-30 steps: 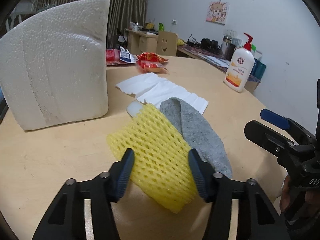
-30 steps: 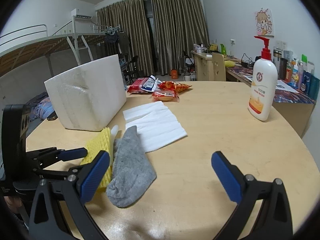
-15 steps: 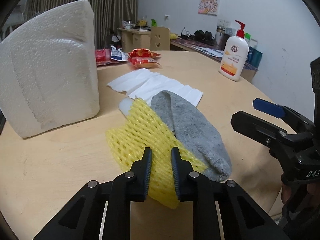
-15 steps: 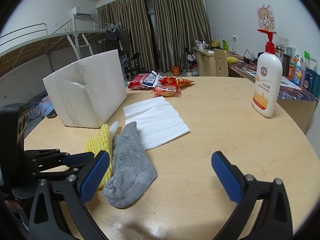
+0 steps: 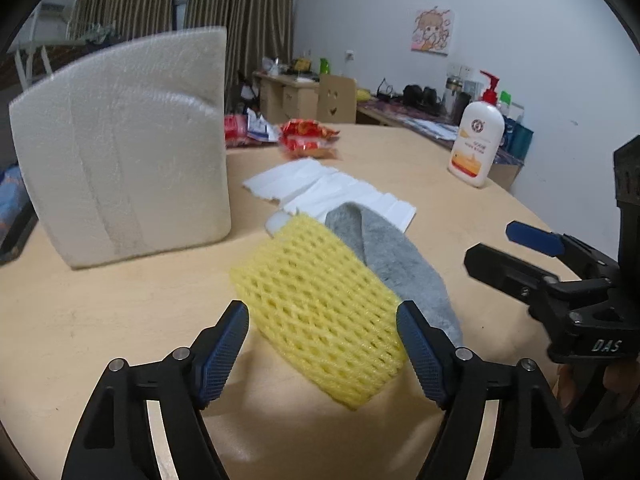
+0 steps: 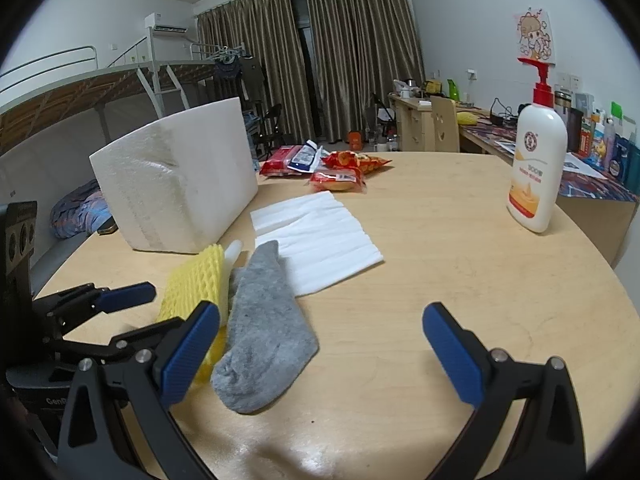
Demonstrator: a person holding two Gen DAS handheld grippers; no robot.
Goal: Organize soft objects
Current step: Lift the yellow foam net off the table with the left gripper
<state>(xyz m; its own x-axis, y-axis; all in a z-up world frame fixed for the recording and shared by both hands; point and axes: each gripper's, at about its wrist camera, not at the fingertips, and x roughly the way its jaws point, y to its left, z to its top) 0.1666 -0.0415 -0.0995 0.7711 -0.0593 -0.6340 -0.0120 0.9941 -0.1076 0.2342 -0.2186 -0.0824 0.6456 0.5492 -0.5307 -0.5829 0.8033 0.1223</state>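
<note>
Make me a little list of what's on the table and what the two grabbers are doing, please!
table: round wooden table
yellow foam net: lies between the open jaws of the left gripper, which have just been opening; pads not pressing it
grey sock: flat beside the net, one end on the white tissue sheet
white foam block: stands behind them
lotion pump bottle: upright, far right
snack packets: at the far edge
right gripper: open, nothing between its jaws

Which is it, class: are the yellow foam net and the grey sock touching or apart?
Touching. In the left wrist view the yellow foam net overlaps the grey sock along its edge, no table showing between.
</note>
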